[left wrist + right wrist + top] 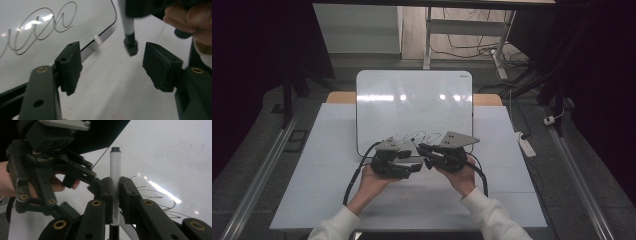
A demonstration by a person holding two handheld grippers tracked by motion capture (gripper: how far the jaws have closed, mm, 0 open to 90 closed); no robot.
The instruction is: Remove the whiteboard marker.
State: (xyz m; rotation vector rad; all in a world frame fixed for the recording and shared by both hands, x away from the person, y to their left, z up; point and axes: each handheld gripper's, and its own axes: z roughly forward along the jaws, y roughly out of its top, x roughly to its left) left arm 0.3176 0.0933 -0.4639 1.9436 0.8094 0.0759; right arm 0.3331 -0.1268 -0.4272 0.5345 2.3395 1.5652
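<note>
A whiteboard lies on the white table, with a looping black scribble near its front edge. My right gripper is shut on a white marker, gripped around the barrel with a black end pointing up and away. In the left gripper view that marker hangs down with its black end just beyond the jaws. My left gripper is open with nothing between its pads. In the high view both grippers, left and right, face each other at the board's front edge.
A small white peg sticks out at the whiteboard's edge near the left gripper. A power strip lies on the floor at the right. Metal rails run along both sides, and a desk frame stands behind the table.
</note>
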